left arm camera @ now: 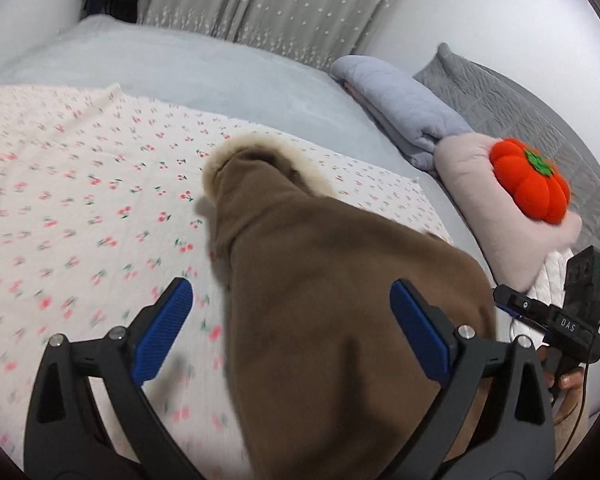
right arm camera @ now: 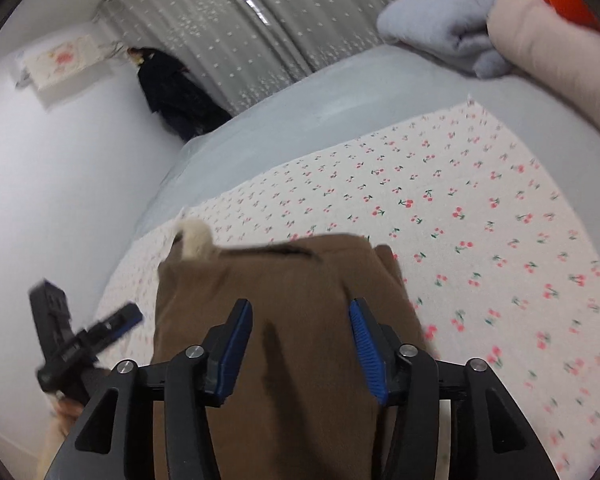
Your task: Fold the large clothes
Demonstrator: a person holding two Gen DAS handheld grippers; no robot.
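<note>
A brown garment [left arm camera: 332,312] with a cream fleece trim [left arm camera: 220,156] lies in a heap on the cherry-print cloth [left arm camera: 80,200]. My left gripper [left arm camera: 290,286] hovers over its left part, jaws wide apart, and neither blue pad presses the fabric. In the right wrist view the garment [right arm camera: 284,280] lies folded flat with a straight far edge and a bit of cream trim [right arm camera: 196,240] showing. My right gripper [right arm camera: 299,304] stands over it with its jaws apart and nothing pinched. Each gripper also shows in the other's view: the right gripper [left arm camera: 540,312], and the left gripper [right arm camera: 88,332].
The cherry-print cloth [right arm camera: 480,220] covers a pale blue bed [left arm camera: 200,68]. At the head of the bed lie a folded blue blanket [left arm camera: 400,100], a pink pillow [left arm camera: 480,184] with an orange pumpkin cushion [left arm camera: 532,180], and a grey quilted pillow [left arm camera: 520,104]. Curtains [right arm camera: 240,32] and dark clothing [right arm camera: 172,88] stand beyond the bed.
</note>
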